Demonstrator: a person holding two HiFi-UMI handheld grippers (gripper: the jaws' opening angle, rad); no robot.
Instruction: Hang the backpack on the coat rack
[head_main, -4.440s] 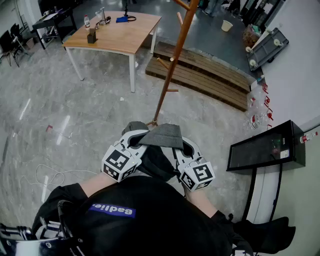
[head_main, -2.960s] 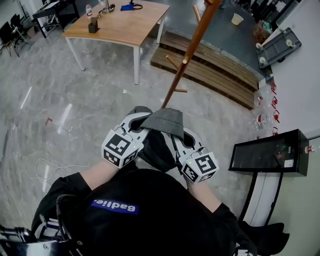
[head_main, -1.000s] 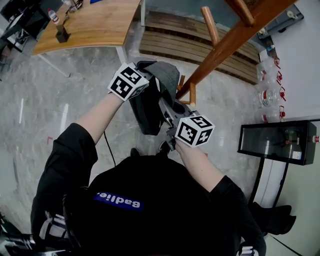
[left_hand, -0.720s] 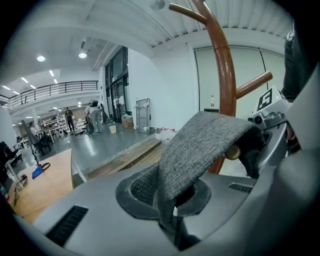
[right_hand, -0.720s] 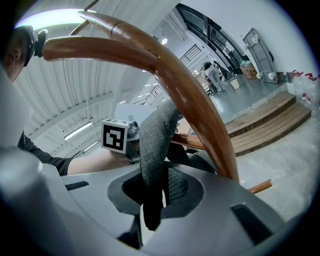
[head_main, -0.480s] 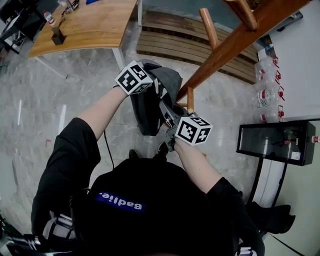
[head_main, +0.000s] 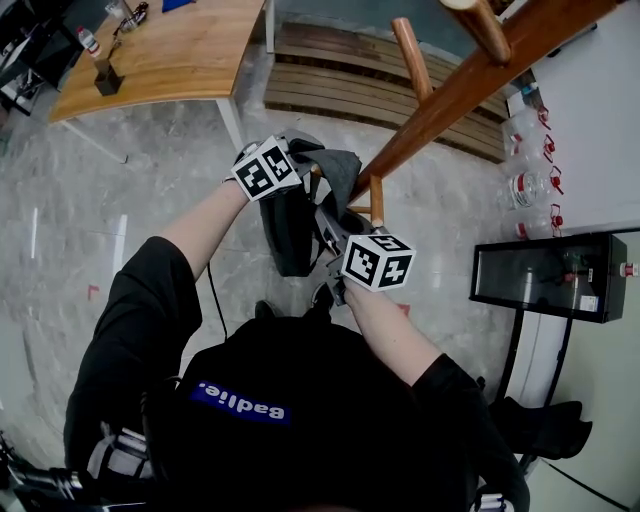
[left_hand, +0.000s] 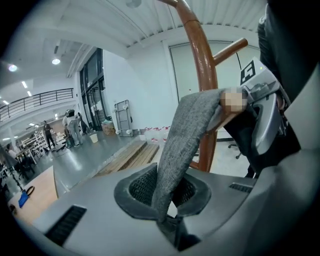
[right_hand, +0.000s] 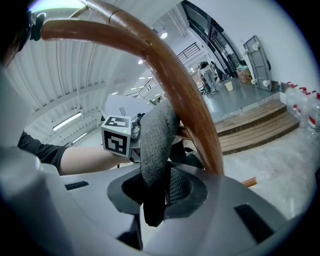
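- L tool (left_hand: 166, 219): jaws pressed tight on one end of the grey strap (left_hand: 192, 130) of the backpack (head_main: 288, 235).
- Backpack is held off the floor betw. both tools, right beside the coat rack (head_main: 470, 80). The strap is stretched up against a low peg (head_main: 377, 200); whether it's seated can't be told.
- R tool (right_hand: 152, 212): likewise clamped on the strap's other end.
- Step judged: hooking, prob. near its end. Next: strap to be dropped fully behind the peg, the hang checked, then both tools opened.
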